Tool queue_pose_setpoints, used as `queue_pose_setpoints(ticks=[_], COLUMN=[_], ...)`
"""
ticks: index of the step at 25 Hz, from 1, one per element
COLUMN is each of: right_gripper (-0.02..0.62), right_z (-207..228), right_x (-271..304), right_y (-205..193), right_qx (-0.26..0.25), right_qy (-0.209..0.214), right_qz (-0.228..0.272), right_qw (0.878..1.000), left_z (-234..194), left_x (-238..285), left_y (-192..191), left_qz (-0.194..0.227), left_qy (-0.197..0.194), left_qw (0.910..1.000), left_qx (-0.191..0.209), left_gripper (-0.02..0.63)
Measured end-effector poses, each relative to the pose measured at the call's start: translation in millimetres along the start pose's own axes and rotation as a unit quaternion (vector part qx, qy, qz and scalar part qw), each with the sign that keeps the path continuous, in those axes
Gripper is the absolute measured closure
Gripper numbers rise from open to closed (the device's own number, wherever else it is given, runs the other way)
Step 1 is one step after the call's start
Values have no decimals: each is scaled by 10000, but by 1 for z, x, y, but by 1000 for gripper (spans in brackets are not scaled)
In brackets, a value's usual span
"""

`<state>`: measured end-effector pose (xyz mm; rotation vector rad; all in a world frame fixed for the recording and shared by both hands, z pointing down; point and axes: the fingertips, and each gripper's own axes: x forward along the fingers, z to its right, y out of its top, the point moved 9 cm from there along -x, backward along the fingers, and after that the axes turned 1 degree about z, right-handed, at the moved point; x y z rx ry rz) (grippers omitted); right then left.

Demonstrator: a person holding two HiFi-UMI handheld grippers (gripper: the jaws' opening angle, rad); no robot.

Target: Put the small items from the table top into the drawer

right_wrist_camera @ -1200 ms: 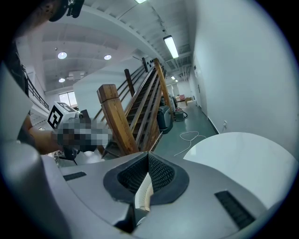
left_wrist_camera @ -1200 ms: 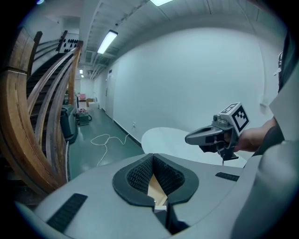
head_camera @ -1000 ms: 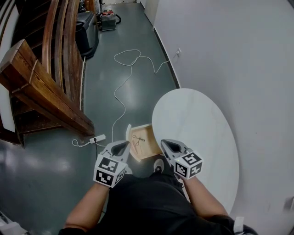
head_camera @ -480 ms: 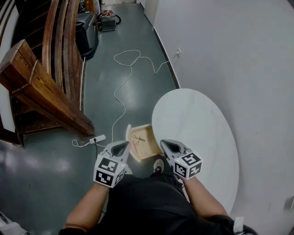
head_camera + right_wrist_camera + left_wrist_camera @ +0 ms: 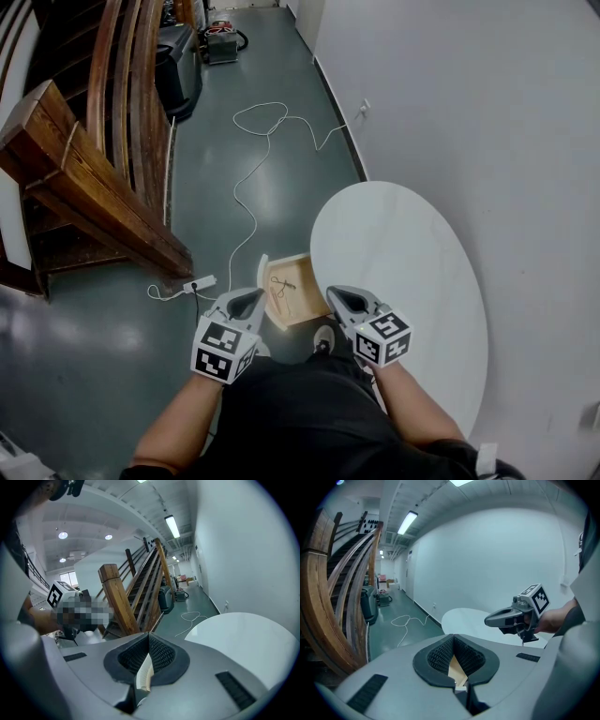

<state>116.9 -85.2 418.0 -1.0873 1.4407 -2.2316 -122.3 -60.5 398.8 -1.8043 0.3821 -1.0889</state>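
The white oval surface point(image 5: 412, 253) is bare on top, and it stands against the pale wall point(image 5: 487, 112). At its left edge a light wooden drawer point(image 5: 302, 298) is pulled open, sticking out over the green floor point(image 5: 281, 178) towards the wooden staircase point(image 5: 84, 187), with its white front panel on the far left side. Inside the drawer lies a small thin dark item point(image 5: 280, 285), near the end by the front panel; it is slender, but too small here to tell which way its long axis runs or where it points.

The left gripper point(image 5: 251, 300) and the right gripper point(image 5: 336, 296) are held low in front of the person's body, one on each side of the drawer's near end, both pointing forward and slightly inward. The left fingers point(image 5: 436, 656) are clenched together with nothing gripped; only the drawer's wood shows beyond them. The right fingers point(image 5: 161, 656) are likewise pressed together and empty.

A white cable point(image 5: 248, 187) winds across the floor to a power strip point(image 5: 199, 282) just left of the drawer
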Motion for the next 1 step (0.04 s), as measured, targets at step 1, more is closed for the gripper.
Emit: queue_pose_setpoints(ticks=[1], right_gripper=[588], right_z=[0], right_x=[0], right_y=[0], right_qx=[-3], right_qy=[7], right_qz=[-4], right_qw=[10000], left_z=[0], left_x=[0], left_y=[0], left_qz=[2], left_qy=[-1], left_qw=[10000], left_qx=[1], left_gripper=[592])
